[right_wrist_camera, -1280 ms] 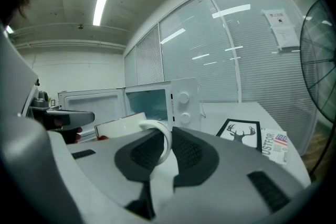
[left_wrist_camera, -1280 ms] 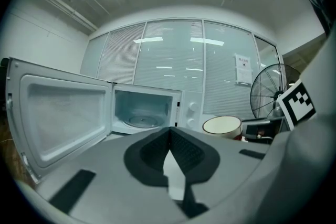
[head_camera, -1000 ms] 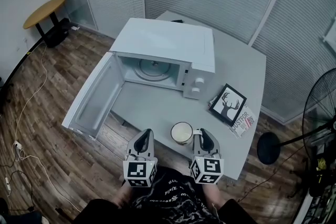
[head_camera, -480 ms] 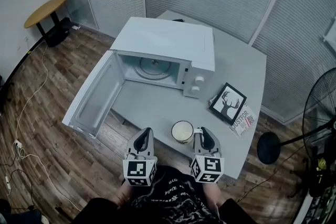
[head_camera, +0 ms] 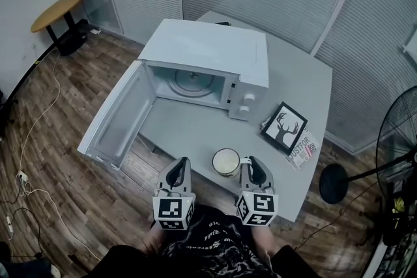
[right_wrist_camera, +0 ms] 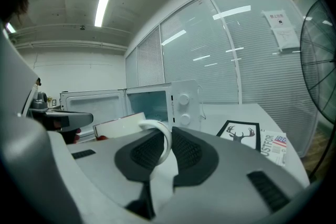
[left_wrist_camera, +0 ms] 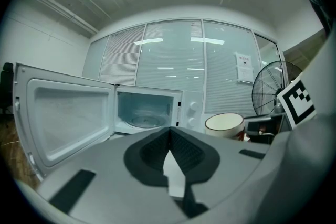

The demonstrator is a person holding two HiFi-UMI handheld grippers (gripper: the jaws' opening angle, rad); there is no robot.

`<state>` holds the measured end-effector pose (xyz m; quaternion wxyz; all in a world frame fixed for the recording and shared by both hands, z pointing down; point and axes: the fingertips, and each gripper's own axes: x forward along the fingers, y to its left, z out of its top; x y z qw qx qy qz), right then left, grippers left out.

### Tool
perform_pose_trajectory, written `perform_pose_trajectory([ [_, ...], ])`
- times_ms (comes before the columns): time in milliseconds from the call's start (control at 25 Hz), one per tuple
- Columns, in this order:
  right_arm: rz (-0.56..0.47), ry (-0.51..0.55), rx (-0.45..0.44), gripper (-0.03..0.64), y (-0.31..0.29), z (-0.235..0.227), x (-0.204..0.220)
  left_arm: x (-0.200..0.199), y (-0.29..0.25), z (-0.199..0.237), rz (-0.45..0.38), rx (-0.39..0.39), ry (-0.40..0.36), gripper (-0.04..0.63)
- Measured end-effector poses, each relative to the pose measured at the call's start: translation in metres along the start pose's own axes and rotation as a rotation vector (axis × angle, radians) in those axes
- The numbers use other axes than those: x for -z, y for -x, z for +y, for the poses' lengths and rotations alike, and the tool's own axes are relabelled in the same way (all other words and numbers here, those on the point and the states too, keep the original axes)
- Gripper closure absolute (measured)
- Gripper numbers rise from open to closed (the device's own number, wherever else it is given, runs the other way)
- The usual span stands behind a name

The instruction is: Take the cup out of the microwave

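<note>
The white cup stands on the grey table near its front edge, outside the white microwave, whose door hangs open to the left. My right gripper is at the cup's right side. In the right gripper view its jaws are shut on the cup's handle, with the cup body to the left. My left gripper hovers left of the cup, apart from it. Its jaws are shut with nothing between them. The cup shows to its right.
A framed deer picture and a magazine lie on the table's right part. A standing fan is on the floor at right, a round wooden table at far left. The microwave cavity holds only its turntable.
</note>
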<state>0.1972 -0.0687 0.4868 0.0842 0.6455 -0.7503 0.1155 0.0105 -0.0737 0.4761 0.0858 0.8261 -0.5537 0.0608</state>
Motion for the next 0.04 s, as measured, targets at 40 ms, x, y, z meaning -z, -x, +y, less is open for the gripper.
perform_pose_trajectory([
  [40,0.001,0.001,0.0,0.57,-0.0005,0.0003,0.0002,-0.0002,-0.0002,0.0006,0.0,0.0,0.0,0.589],
])
